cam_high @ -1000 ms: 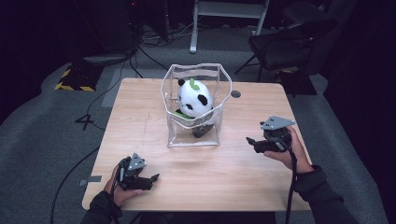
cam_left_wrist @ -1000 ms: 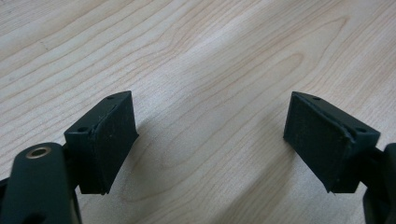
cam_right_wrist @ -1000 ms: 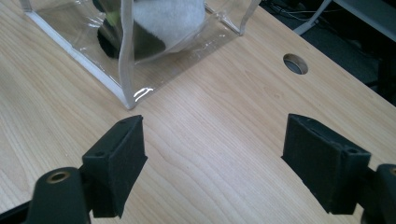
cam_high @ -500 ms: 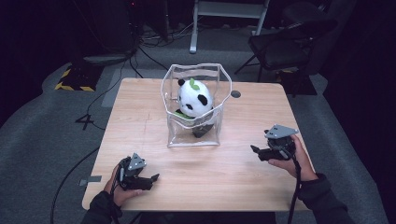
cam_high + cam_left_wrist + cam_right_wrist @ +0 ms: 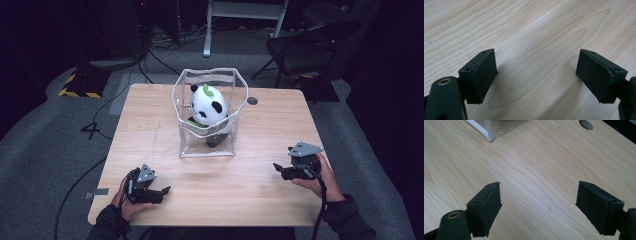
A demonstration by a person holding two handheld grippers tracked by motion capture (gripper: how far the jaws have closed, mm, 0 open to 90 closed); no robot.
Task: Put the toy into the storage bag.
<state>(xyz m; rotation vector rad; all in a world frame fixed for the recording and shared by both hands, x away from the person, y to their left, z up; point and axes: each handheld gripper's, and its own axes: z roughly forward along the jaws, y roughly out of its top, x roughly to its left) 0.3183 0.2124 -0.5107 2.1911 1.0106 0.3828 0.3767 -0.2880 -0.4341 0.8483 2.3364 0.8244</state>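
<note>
Since the earlier frames the right tool (image 5: pixel 278 168) has come down and toward the person's edge of the desk (image 5: pixel 150 130), its jaws easing a little wider with nothing between them; the left tool (image 5: pixel 163 191) has kept its place. Left to right in the high view: the left tool rests near the front left corner of the desk, released, and the left gripper view shows its two black pads (image 5: pixel 484 75) wide apart over bare wood grain. At the middle of the desk stands a clear plastic pouch (image 5: pixel 207 147) with a white rim, open at the top, and a plush panda (image 5: pixel 209 106) sits upright inside it, head above the rim. Well to the right, the right tool hovers just over the desk, likewise released and empty; the right gripper view catches a corner of the pouch (image 5: pixel 484 130) at upper left and a round cable hole (image 5: pixel 586 124) at top right. Both tools lie well apart from the pouch, so the step in hand reads as a rest or parked pose with the panda already bagged. Any next move would call for reaching inward to the pouch rim, most likely with one tool steadying the flexible wall while the other works
</note>
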